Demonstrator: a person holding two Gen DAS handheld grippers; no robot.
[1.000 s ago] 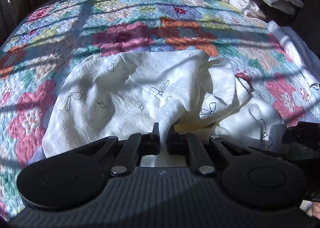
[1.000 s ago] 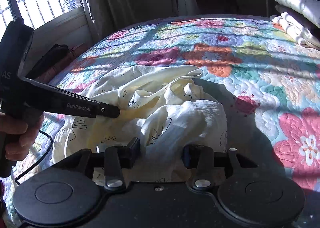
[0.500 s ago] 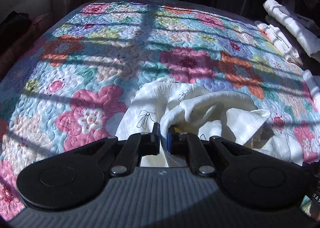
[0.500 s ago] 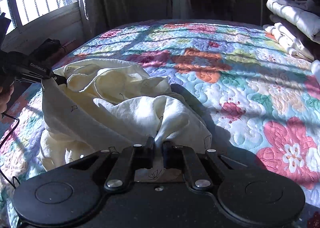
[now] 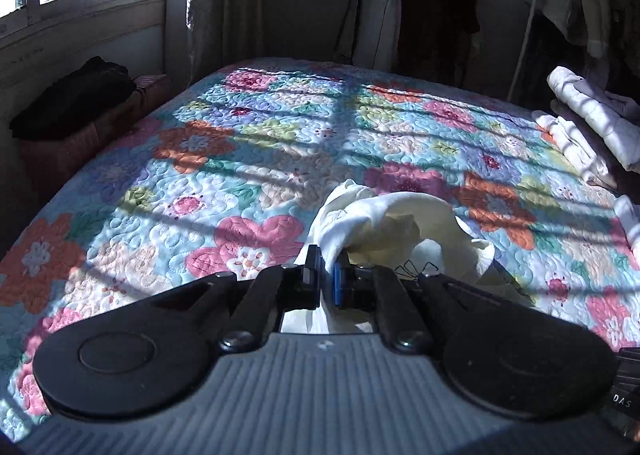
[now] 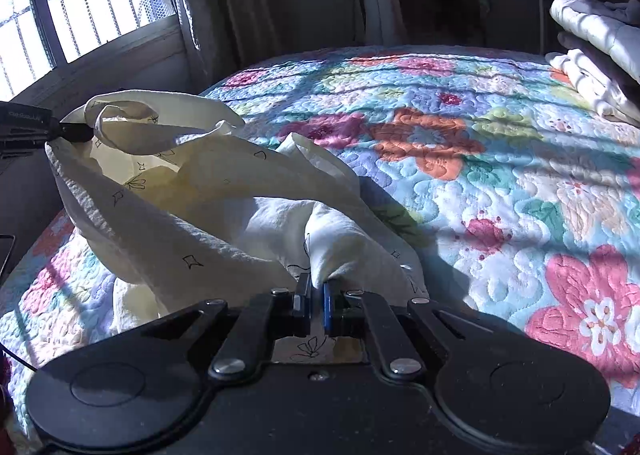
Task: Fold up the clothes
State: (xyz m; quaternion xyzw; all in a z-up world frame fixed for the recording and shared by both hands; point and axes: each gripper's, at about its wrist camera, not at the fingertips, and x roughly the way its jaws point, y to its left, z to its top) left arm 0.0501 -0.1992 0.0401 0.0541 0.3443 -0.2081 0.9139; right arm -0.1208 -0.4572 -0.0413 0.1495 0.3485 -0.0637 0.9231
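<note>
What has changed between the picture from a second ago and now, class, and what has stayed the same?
The right claw closed on the cream garment. The left claw, already gripping it, lifted its end up and leftward, stretching the cloth between them. The floral quilt and folded white stack stayed put.

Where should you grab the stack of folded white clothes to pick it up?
Probably by the folded clothes pile's rounded near edge, coming in from the open floral quilt side. The layers there end in thick folds facing the bed's middle, so a hand-held gripper could pinch them together.
</note>
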